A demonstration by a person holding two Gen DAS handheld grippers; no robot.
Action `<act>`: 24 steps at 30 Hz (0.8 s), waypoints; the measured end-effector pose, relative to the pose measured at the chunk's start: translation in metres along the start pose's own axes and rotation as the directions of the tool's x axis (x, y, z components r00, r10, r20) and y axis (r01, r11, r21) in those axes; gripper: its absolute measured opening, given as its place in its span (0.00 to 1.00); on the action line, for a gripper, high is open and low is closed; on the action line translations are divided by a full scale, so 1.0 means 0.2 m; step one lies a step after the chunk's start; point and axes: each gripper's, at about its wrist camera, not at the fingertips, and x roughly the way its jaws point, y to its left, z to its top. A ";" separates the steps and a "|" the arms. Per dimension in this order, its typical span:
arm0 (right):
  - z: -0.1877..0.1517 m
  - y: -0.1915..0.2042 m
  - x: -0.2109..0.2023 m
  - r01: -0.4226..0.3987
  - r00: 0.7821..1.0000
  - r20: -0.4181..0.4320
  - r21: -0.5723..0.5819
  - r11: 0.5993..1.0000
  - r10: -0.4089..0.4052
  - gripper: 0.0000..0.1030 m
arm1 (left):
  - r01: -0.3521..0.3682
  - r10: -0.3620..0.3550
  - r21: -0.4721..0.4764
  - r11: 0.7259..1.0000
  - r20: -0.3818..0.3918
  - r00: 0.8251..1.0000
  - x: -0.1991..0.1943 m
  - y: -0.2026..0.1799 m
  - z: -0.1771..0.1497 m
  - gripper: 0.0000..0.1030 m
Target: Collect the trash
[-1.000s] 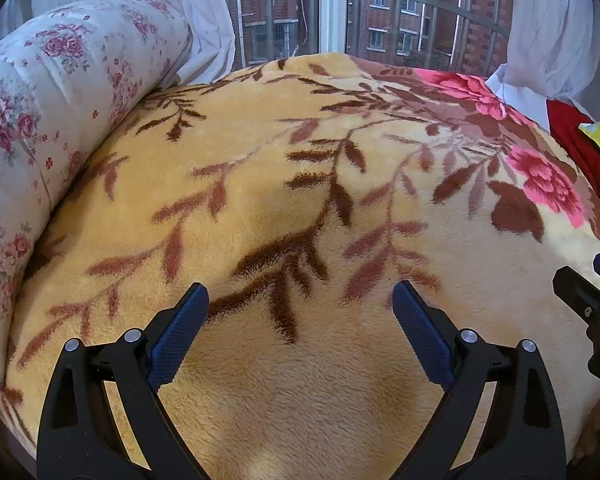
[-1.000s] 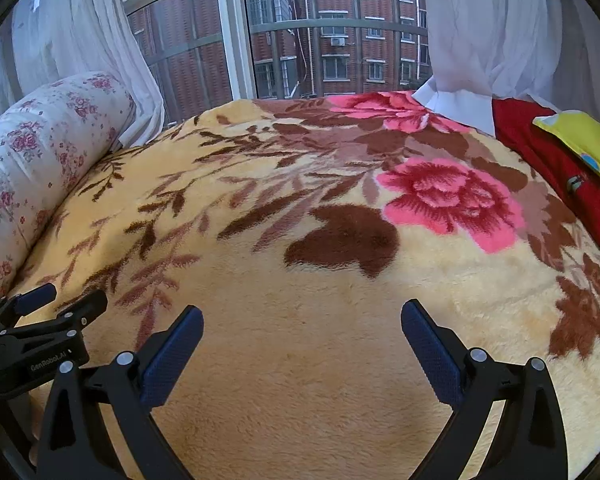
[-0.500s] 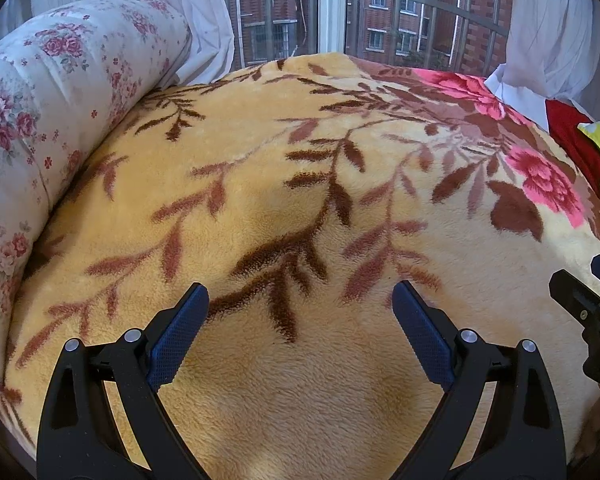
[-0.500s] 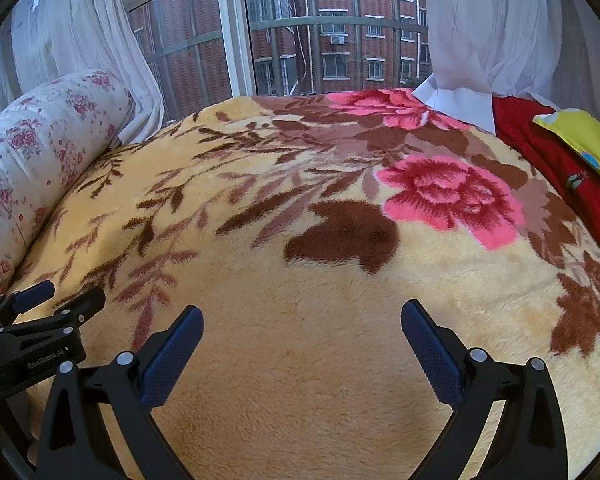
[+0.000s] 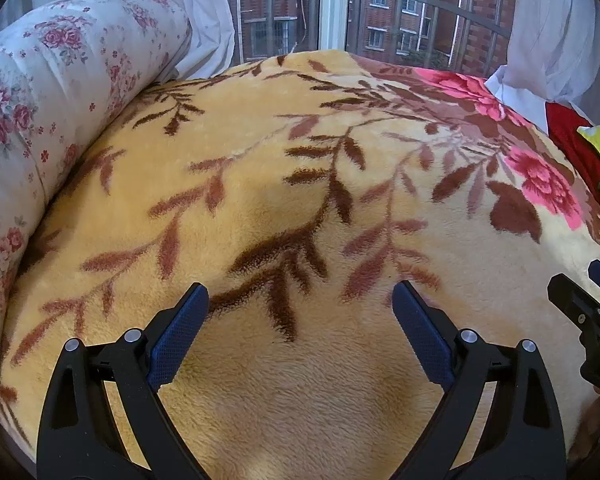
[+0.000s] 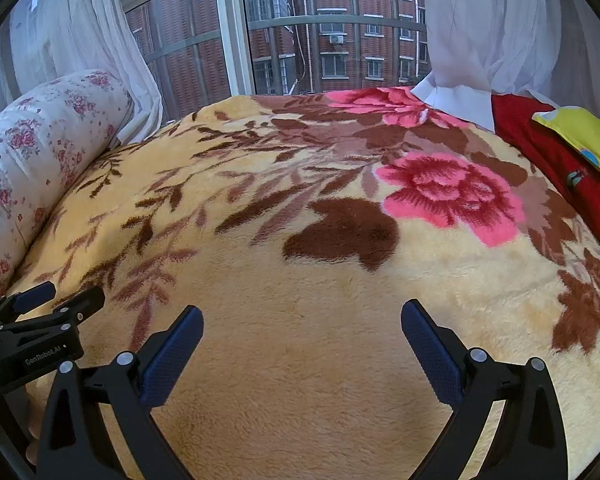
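Both the left tool [image 5: 300,312] and the right tool [image 6: 302,332] are wide open and empty above the blanket [image 6: 300,280]; the only possible trash, a yellow packet [image 6: 580,136], lies far right, nearer the right tool.

Blanket [image 5: 260,420]: plush cloth, deep fuzzy nap, matt, covering the whole bed. Bolster [image 5: 60,80] at 10 o'clock: smooth woven cloth with a floral print, matt. Curtains [image 6: 480,28] at 1 o'clock: thin, sheer white cloth. Red cloth [image 6: 540,148] at 3 o'clock: smooth, matt. Left gripper [image 5: 300,300] and right gripper [image 6: 302,320]: matt black plastic frames, finely textured blue pads [image 5: 180,332], bright metal pins. Window frame [image 6: 228,40]: smooth painted finish.
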 end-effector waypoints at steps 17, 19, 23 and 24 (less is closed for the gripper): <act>-0.01 -0.01 0.02 -0.002 1.000 -0.014 0.013 1.000 0.002 0.95 | -0.009 0.009 -0.001 1.000 0.036 0.999 -0.02 0.00 -0.01 0.88; -0.01 -0.01 0.02 -0.002 1.000 -0.015 0.014 1.000 0.002 0.95 | -0.016 0.016 0.000 1.000 0.038 0.999 -0.02 0.00 -0.01 0.88; -0.01 -0.01 0.02 -0.001 1.000 -0.016 0.014 1.000 0.002 0.95 | -0.017 0.018 -0.013 1.000 0.027 0.999 -0.01 0.01 -0.01 0.88; -0.01 -0.01 0.03 0.000 1.000 -0.017 0.014 1.000 0.001 0.95 | -0.026 0.027 -0.022 0.999 0.017 1.000 0.00 0.01 -0.01 0.88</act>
